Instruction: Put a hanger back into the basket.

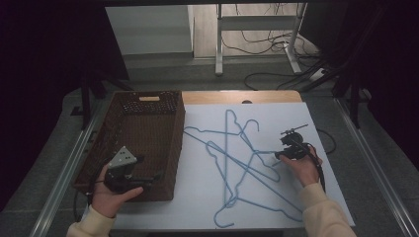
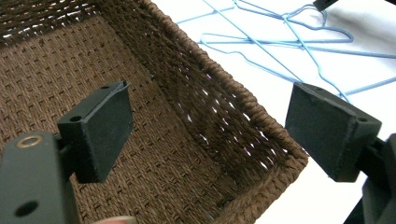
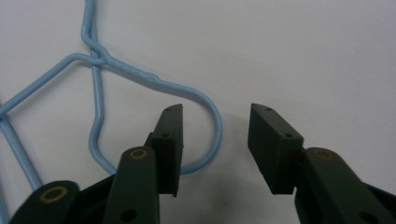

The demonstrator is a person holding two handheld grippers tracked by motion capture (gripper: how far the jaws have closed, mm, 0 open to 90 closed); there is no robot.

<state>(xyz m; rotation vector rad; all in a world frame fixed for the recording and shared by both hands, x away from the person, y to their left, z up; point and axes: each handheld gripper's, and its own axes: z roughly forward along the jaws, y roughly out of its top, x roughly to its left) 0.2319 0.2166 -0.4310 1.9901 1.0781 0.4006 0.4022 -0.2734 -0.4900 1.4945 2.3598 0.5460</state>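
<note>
My right hand-held gripper [image 1: 280,154] sits low over the white sheet on the bench [image 1: 316,197], toward the bench's right edge, at the right end of the tangle of blue wire hangers [image 1: 237,158]. In the right gripper view its tips are at [image 3: 215,140], and the curved hook of one hanger [image 3: 205,100] bends right between the jaws: the wire runs from the twisted neck [image 3: 100,56] at the upper left, arcs round through the gap and passes under the left jaw. The jaws stand partly apart and neither pad presses on the wire, so the hook is framed but not grasped; the right jaw is clear of it, while the left jaw covers the lower end of the curve, and I cannot tell whether it touches there.

The rest of the hangers lie flat and crossed over one another in the middle of the bench, spreading from near the far edge down to the near edge, between my two hands.

My left hand-held gripper [image 1: 148,178] hangs over the near right corner of the brown woven basket [image 1: 148,123], which stands along the bench's left side. In the left gripper view its tips are at [image 2: 210,135]; its jaws are spread wide and straddle the basket's right wall [image 2: 219,93], one pad over the inside, the other over the white sheet, holding nothing.
</note>
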